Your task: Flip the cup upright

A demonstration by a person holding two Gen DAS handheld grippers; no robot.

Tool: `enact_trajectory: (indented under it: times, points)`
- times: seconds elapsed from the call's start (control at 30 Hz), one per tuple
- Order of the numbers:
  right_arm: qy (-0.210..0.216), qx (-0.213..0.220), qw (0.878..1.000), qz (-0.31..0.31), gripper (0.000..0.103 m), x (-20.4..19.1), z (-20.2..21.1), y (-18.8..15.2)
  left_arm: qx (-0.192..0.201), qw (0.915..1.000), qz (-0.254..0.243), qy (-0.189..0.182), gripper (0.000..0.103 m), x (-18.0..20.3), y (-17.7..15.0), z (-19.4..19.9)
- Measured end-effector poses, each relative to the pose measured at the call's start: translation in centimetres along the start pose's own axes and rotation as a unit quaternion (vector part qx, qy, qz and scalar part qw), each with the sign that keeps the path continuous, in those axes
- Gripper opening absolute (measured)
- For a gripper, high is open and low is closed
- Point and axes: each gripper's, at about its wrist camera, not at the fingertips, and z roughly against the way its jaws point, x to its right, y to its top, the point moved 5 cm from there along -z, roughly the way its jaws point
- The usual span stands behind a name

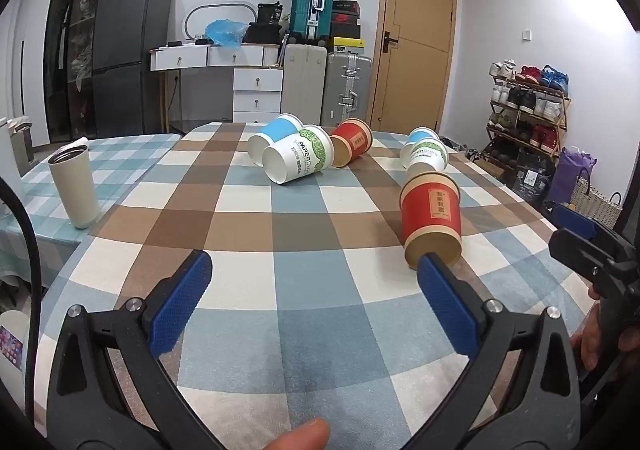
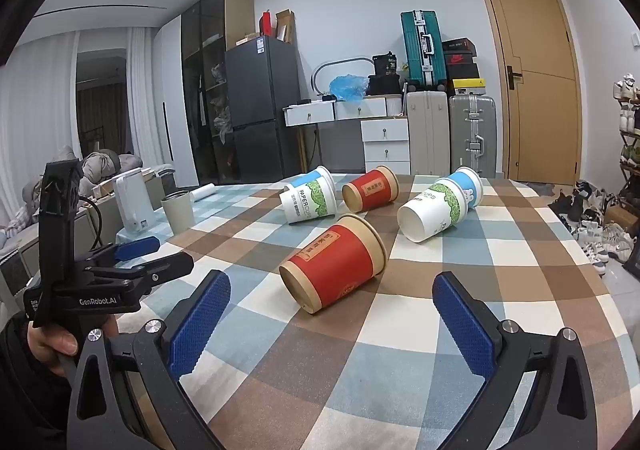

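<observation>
**Still lining up on the near red cup, nothing grabbed yet**

So both grippers are wide open and empty right now. The right gripper (image 2: 332,314) has its blue pads spread well apart, and the near red cup (image 2: 334,266) is lying on its side on the checked tablecloth (image 2: 320,390) just ahead of it, roughly centred between the fingers but beyond the tips. Its closed base points back toward the gripper's left finger and the rim points away to the right. No contact that I can see.

My read: this is the approach step. The next move needs the right gripper to push forward so the pads straddle the cup's body, close gently (paper wall, it'll squash if clamped hard), then roll the wrist so the rim ends up on top.

The left gripper (image 1: 316,282) hangs open too, with the same cup off by its right finger (image 1: 444,302), just past the tip. It looks more like it's waiting than reaching.

What each view adds: the left wrist view shows the cup end-on, plus an upright grey tumbler (image 1: 74,185) well off to that gripper's left. The right wrist view shows the cup's full side and the other tipped cups further ahead: two green-print ones (image 2: 434,209), another red one (image 2: 370,189), and blue ones behind.
</observation>
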Motion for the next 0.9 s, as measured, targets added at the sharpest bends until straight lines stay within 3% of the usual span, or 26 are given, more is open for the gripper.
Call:
enact_trajectory:
  times: [0.9]
  points:
    - [0.0,-0.003,1.0,0.0,0.103,0.0,-0.03,0.1,0.0,0.9999,-0.012,-0.008,0.102,0.53,-0.44,-0.61]
